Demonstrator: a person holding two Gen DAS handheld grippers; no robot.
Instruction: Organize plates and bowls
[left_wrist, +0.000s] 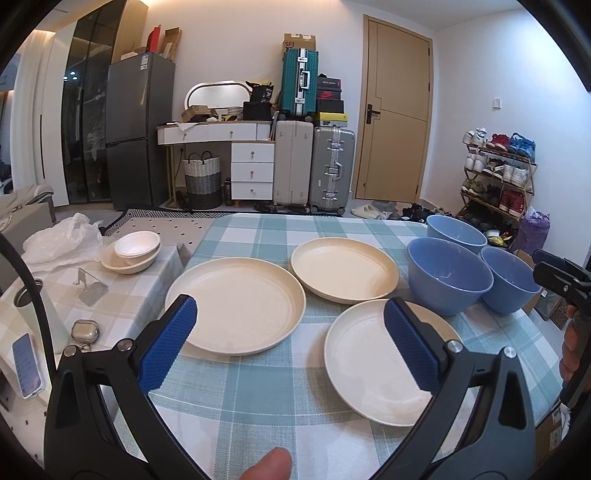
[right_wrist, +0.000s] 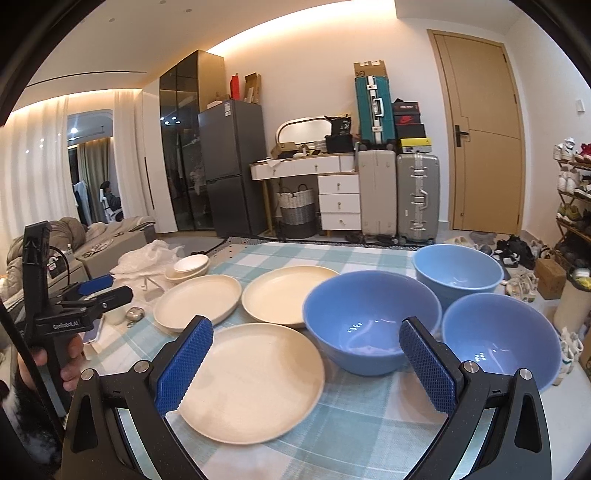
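Note:
Three cream plates lie on the checked tablecloth: a left one (left_wrist: 234, 304), a far one (left_wrist: 343, 269) and a near one (left_wrist: 373, 365). Three blue bowls stand to their right: a middle one (left_wrist: 448, 275), a far one (left_wrist: 456, 230) and a right one (left_wrist: 511, 278). My left gripper (left_wrist: 290, 314) is open and empty, above the near edges of the left and near plates. My right gripper (right_wrist: 304, 338) is open and empty, above the near plate (right_wrist: 251, 380) and the middle bowl (right_wrist: 371, 319). The other bowls (right_wrist: 458, 269) (right_wrist: 502, 339) stand right of it.
Two stacked cream bowls (left_wrist: 135, 251), a white plastic bag (left_wrist: 61, 240), a phone (left_wrist: 27, 365), a metal stand (left_wrist: 90, 286) and an earbud case (left_wrist: 85, 332) lie on the left side table. The table edge runs along the right, with boxes and shoes on the floor beyond.

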